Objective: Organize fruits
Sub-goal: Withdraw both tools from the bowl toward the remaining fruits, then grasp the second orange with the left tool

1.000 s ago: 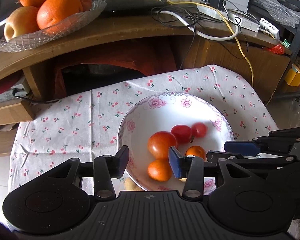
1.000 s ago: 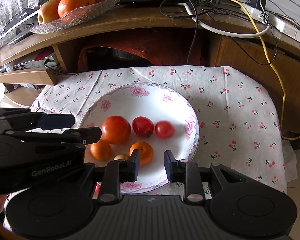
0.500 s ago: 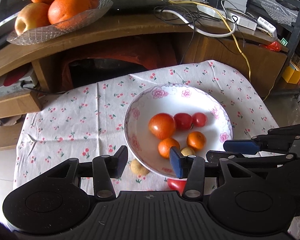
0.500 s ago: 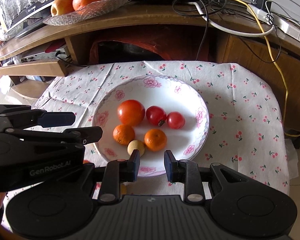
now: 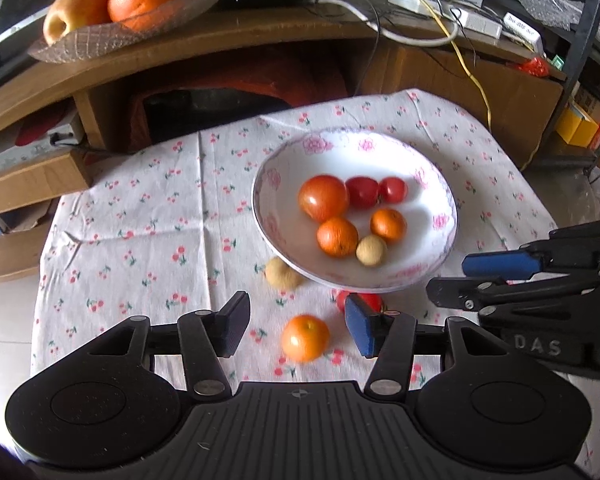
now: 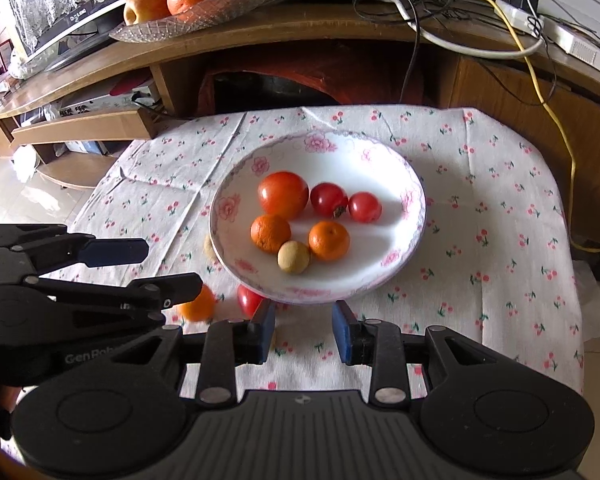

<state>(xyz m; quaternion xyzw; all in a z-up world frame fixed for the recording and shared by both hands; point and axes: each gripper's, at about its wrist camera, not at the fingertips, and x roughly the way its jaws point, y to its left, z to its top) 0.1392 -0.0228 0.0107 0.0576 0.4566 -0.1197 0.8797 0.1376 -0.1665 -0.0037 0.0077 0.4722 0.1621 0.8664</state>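
A white floral bowl (image 6: 414, 200) sits near the middle of a cherry-print tablecloth (image 6: 500, 208). Inside lie a large tomato (image 6: 283, 195), two small tomatoes (image 6: 328, 199), two tangerines (image 6: 329, 240) and a pale round fruit (image 6: 293, 257). On the cloth by the bowl's near rim lie another tangerine (image 5: 305, 337), a red tomato (image 5: 360, 300) and a pale fruit (image 5: 283, 273). The left gripper (image 5: 296, 330) hovers above the loose tangerine, tongs apart and empty; its side reads "GenRob". The right gripper (image 6: 303, 330), marked "DAS", is also spread and empty. Behind, a glass dish (image 6: 204, 16) on the wooden shelf holds oranges and an apple.
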